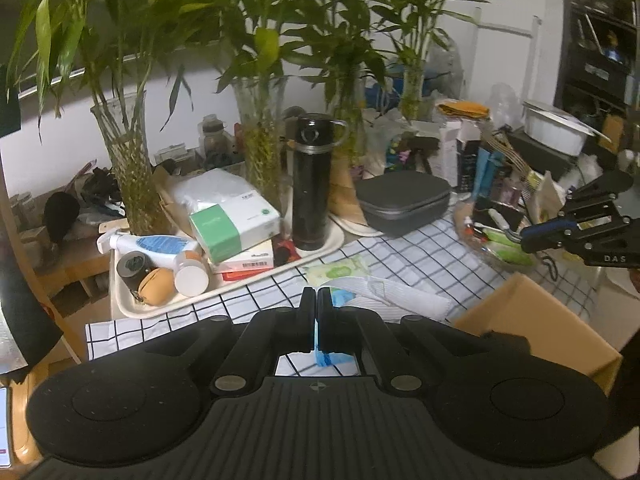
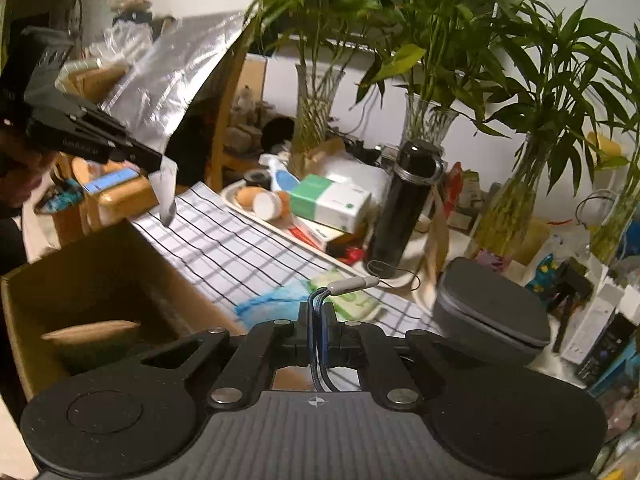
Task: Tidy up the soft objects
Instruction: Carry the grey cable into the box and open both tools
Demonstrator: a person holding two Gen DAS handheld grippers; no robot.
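The table [image 1: 400,252] is covered by a white black-gridded cloth and crowded with bamboo vases [image 1: 128,176], a black flask [image 1: 312,184] and a grey case [image 1: 404,204]. A blue-white face mask [image 1: 384,296] is pinched in the closed left gripper [image 1: 316,300]. A braided cable [image 2: 320,308] is clamped in the right gripper [image 2: 318,312] beside an open cardboard box [image 2: 100,280].

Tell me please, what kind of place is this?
Most likely a home, at a crowded table used for storage. Bamboo stalks in glass vases stand by the wall, a black flask and a tissue pack sit among clutter, and a checked cloth covers the table.
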